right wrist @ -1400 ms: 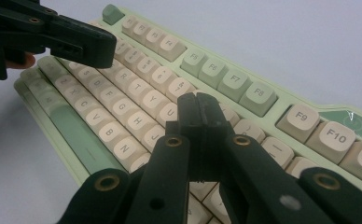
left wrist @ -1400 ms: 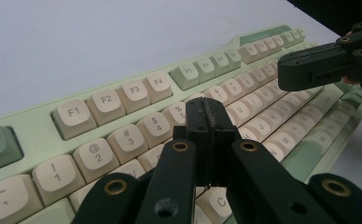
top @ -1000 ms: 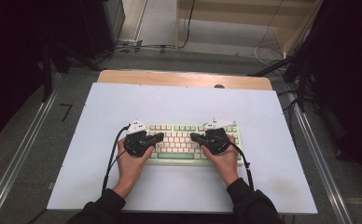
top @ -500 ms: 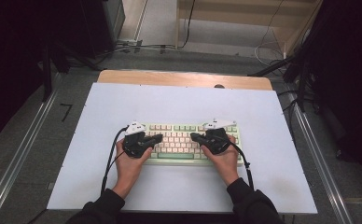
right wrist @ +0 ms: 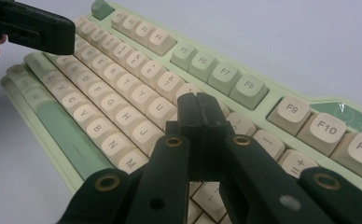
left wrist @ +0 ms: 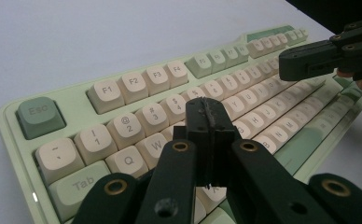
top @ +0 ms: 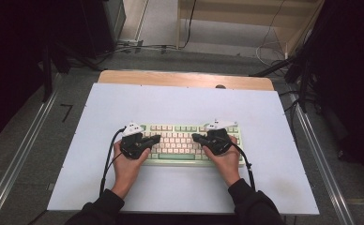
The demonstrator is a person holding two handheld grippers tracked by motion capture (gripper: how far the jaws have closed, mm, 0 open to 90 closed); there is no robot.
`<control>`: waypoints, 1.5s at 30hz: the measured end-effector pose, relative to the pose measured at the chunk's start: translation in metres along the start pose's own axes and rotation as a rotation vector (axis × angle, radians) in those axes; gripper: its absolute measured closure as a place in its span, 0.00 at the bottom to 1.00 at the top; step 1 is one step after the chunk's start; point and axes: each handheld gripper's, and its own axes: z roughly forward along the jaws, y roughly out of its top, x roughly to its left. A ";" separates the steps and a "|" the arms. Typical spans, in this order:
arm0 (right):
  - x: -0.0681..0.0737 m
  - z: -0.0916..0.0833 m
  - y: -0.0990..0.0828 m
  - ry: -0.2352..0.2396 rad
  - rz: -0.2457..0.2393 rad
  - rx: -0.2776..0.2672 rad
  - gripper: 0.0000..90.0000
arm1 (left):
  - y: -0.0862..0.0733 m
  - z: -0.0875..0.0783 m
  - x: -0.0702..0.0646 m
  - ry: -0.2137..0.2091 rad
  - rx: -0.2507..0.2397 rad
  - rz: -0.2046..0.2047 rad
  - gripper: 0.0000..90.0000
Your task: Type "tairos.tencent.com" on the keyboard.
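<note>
Picture edge cuts off keyboard right end.

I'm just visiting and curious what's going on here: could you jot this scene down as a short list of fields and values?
Object: pale green keyboard with cream keys
Surface: white table
Left gripper: jaws shut, nothing between them, over the keyboard's left half
Right gripper: jaws shut, nothing between them, over the keyboard's right half
Pointing: the two tips face each other across the middle keys
Contact with keys: cannot tell

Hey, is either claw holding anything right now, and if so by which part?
Nothing is held. The left claw and the right claw are both shut empty, poised over the keyboard.
</note>
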 end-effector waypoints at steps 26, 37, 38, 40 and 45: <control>-0.004 0.007 -0.004 -0.018 0.002 0.024 0.98 | -0.001 -0.001 0.000 0.001 0.005 0.001 1.00; -0.001 0.008 -0.005 -0.024 -0.011 0.032 0.98 | -0.001 -0.001 0.001 0.003 0.005 0.000 1.00; -0.001 0.007 -0.004 -0.021 -0.010 0.024 0.98 | -0.001 -0.001 0.001 0.003 0.005 -0.001 1.00; -0.001 0.005 -0.003 -0.019 -0.007 0.018 0.98 | -0.001 -0.001 0.001 0.003 0.007 -0.001 1.00; -0.002 0.002 -0.003 -0.018 -0.003 0.009 0.98 | -0.001 -0.001 0.001 0.003 0.010 0.000 1.00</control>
